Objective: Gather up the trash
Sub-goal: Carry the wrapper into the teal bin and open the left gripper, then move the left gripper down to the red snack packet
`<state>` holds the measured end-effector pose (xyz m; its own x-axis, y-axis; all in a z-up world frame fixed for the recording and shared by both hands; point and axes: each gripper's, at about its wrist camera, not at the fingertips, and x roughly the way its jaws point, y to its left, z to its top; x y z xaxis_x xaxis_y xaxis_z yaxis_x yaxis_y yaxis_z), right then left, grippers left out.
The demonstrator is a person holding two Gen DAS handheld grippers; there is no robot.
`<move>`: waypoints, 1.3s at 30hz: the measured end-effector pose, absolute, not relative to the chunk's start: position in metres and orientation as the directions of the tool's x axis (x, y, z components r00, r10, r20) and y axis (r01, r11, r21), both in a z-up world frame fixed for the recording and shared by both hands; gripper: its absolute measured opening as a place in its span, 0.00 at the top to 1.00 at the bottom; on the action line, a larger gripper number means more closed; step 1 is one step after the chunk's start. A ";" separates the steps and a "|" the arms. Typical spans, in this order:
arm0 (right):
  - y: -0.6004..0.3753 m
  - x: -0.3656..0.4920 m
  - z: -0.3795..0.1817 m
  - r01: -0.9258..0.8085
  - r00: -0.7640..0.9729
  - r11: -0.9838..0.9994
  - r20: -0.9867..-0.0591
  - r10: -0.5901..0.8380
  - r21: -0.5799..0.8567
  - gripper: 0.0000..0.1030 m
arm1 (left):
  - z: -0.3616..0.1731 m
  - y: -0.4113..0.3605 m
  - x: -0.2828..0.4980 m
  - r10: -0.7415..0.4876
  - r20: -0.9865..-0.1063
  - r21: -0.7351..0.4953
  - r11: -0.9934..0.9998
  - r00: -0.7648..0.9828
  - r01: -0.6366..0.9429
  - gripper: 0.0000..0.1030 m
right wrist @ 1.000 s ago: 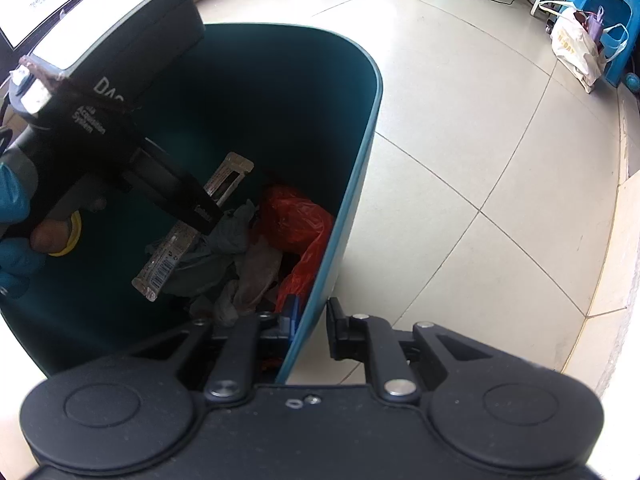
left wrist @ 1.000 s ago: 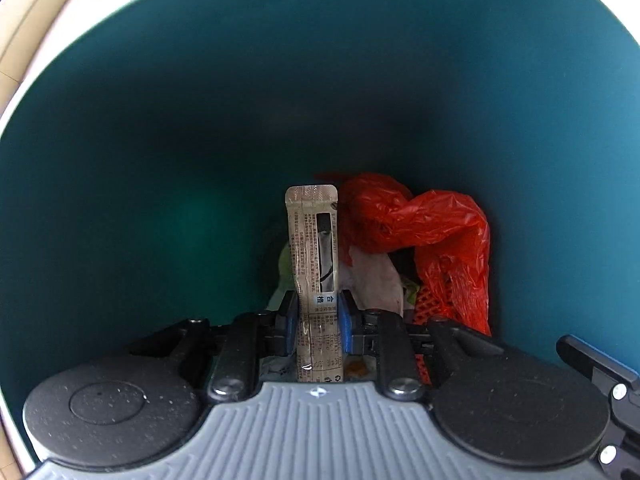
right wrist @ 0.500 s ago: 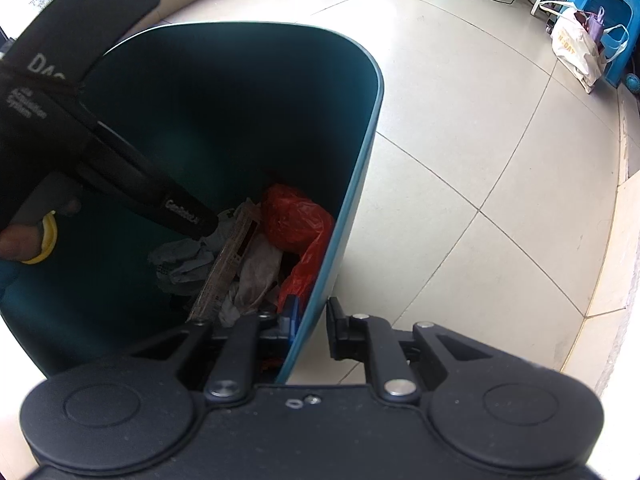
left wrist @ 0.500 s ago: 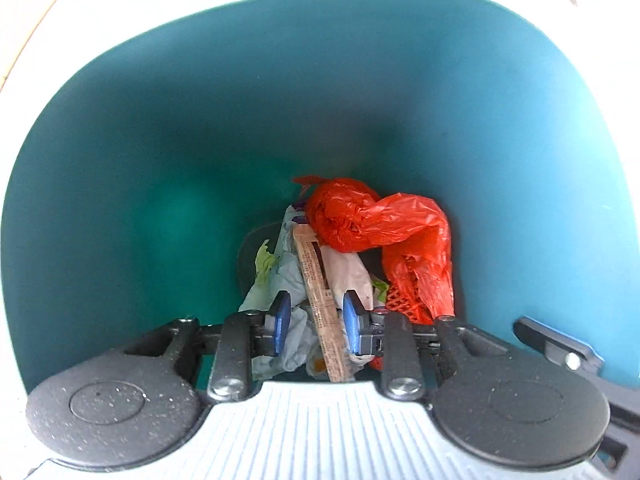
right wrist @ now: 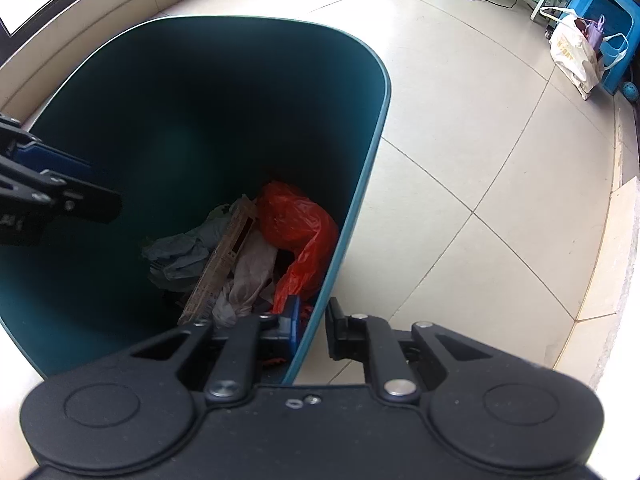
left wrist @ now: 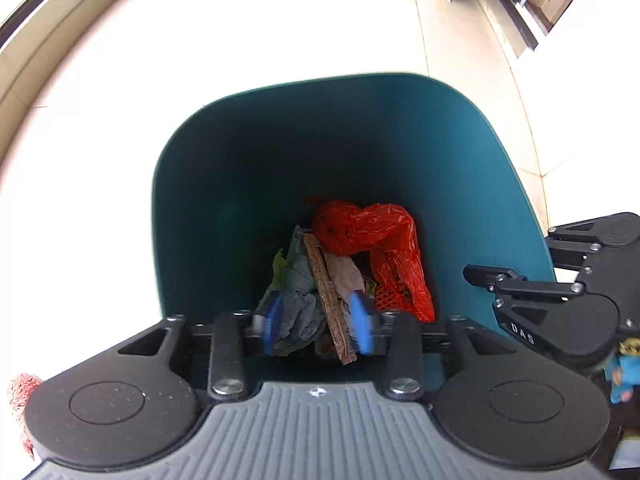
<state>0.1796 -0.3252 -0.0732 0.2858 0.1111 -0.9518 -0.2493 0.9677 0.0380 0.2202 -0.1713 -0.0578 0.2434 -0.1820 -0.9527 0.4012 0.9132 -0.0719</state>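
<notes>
— While the left gripper (left wrist: pixel 316 322) hangs over the mouth of the teal bin (left wrist: pixel 460 168) pointing down into it, what do its blue fingers (left wrist: pixel 273 320) have between them?

— Nothing: they stand apart and empty. Below them, at the bottom of the bin, the long brown wrapper (left wrist: pixel 328 300) lies loose on the heap, slanting across the gap between the fingers but far beneath them.

— And the right gripper (right wrist: pixel 312 328)?

— It sits low at the bin's near rim, one finger inside the wall and one outside, closed on the bin wall. From the left wrist view its black body shows at the right edge of the bin.

— What lies around the wrapper?

— Crumpled grey-blue paper (right wrist: pixel 180 250) to one side, a pale crumpled bag (right wrist: pixel 250 272) touching it on the other, then the red plastic bag (right wrist: pixel 298 226) against the bin wall.

— Further out?

— Pale floor tiles (right wrist: pixel 500 128), and far off a white tote bag (right wrist: pixel 574 54) leaning on a blue stool (right wrist: pixel 616 4)
</notes>
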 end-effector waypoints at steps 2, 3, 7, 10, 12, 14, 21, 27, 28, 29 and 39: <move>-0.324 0.180 -0.075 -0.248 0.286 0.968 -0.952 0.109 0.037 0.88 | -0.049 -0.160 0.213 -0.190 -0.943 -0.071 0.918 0.275 0.390 0.40; -0.324 0.180 -0.077 -0.248 0.285 0.968 -0.952 0.108 0.036 0.88 | -0.045 -0.154 0.208 -0.195 -0.937 -0.071 0.919 0.290 0.388 0.40; -0.323 0.180 -0.080 -0.249 0.285 0.968 -0.953 0.104 0.031 0.88 | -0.029 -0.124 0.195 -0.243 -0.922 -0.124 0.924 0.303 0.362 0.39; -0.322 0.180 -0.083 -0.241 0.285 0.970 -0.954 0.096 0.026 0.89 | -0.019 -0.103 0.184 -0.209 -0.916 -0.097 0.944 0.342 0.315 0.33; -0.321 0.180 -0.082 -0.235 0.285 0.972 -0.955 0.085 0.016 0.91 | -0.016 -0.088 0.177 -0.216 -0.911 -0.110 0.948 0.350 0.298 0.33; -0.319 0.180 -0.081 -0.230 0.297 0.973 -0.953 0.062 -0.008 0.92 | -0.015 -0.071 0.171 -0.199 -0.907 -0.100 0.958 0.370 0.268 0.33; -0.325 0.181 -0.072 -0.173 0.318 0.985 -0.946 0.063 0.007 0.94 | -0.032 -0.013 0.161 -0.168 -0.895 -0.125 0.984 0.413 0.130 0.33; -0.325 0.183 -0.071 -0.178 0.318 0.984 -0.946 0.061 0.003 0.94 | -0.087 0.038 0.164 -0.115 -0.926 -0.145 0.988 0.359 -0.056 0.30; -0.325 0.184 -0.071 -0.179 0.319 0.984 -0.946 0.060 0.002 0.94 | -0.100 0.046 0.164 -0.104 -0.935 -0.141 0.986 0.338 -0.088 0.30; -0.325 0.184 -0.071 -0.181 0.319 0.984 -0.946 0.060 0.002 0.94 | -0.114 0.052 0.165 -0.092 -0.945 -0.136 0.983 0.314 -0.121 0.30; -0.331 0.183 -0.067 -0.175 0.319 0.984 -0.945 0.077 0.021 0.93 | -0.258 0.124 0.153 -0.092 -0.996 -0.079 0.879 -0.006 -0.470 0.30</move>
